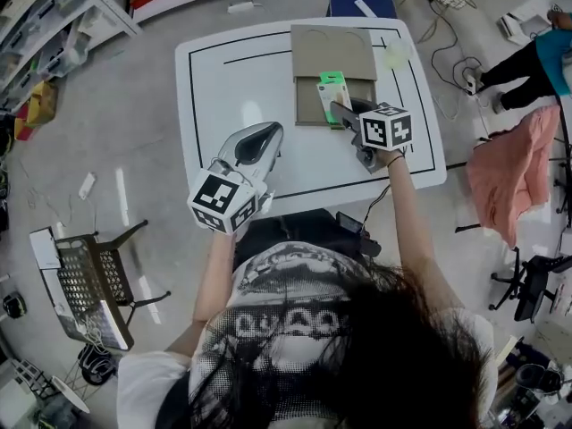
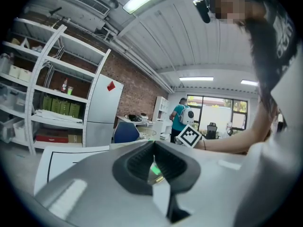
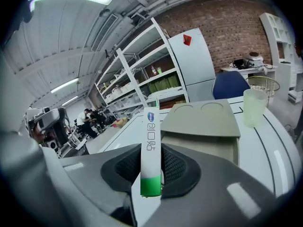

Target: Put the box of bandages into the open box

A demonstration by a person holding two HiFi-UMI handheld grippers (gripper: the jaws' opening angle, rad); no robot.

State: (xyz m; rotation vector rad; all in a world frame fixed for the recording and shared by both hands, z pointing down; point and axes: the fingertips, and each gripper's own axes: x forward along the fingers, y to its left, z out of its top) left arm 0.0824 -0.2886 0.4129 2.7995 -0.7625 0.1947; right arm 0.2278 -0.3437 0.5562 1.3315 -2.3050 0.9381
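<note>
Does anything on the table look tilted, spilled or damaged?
Nothing stands out. The cup stands upright, the open box looks intact, and the right tongs grip the bandage box. No spill shows.

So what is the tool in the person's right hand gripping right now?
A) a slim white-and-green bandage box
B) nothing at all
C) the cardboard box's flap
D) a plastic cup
A: in the right gripper view, the right gripper has its fingers clamped on either side of the bandage box, which stands on edge between them.
</note>
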